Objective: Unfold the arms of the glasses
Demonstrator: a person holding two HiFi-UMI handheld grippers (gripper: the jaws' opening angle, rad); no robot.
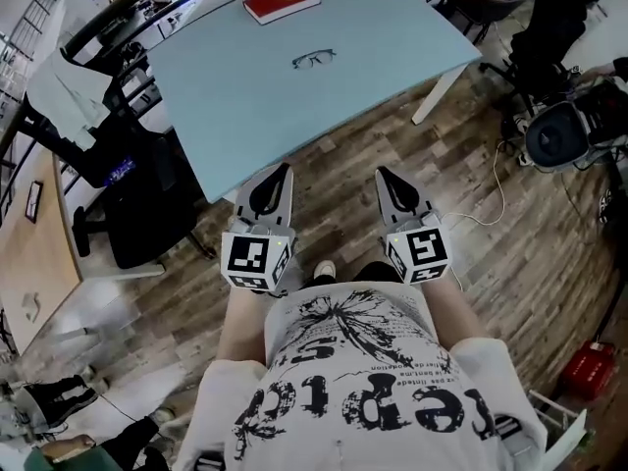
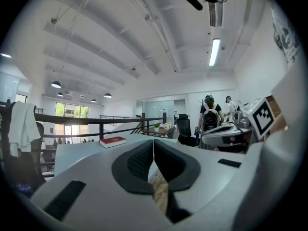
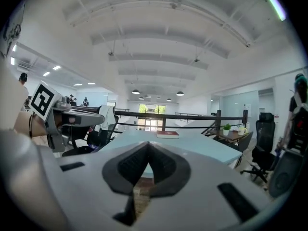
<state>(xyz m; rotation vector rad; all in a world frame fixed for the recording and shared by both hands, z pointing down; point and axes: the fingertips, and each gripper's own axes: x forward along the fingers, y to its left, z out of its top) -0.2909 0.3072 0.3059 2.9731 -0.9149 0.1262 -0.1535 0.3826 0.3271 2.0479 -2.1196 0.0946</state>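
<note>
A pair of dark-framed glasses [image 1: 313, 59] lies on the pale blue table [image 1: 255, 106], out past both grippers. My left gripper [image 1: 282, 170] hangs over the wood floor just short of the table's near edge, jaws shut and holding nothing. My right gripper [image 1: 384, 176] is level with it to the right, likewise shut and holding nothing. In the left gripper view the closed black pads [image 2: 153, 143] meet at the tip, with the table beyond. The right gripper view shows its pads [image 3: 147, 146] closed too. The glasses do not show in either gripper view.
A red book [image 1: 282, 1] lies at the table's far side, seen also as the book [image 2: 112, 141] and the book [image 3: 167, 134]. Office chairs [image 1: 128, 184] stand left of the table. A black rail [image 3: 192, 115] runs behind it. Cables and bags [image 1: 559, 126] sit on the floor at right.
</note>
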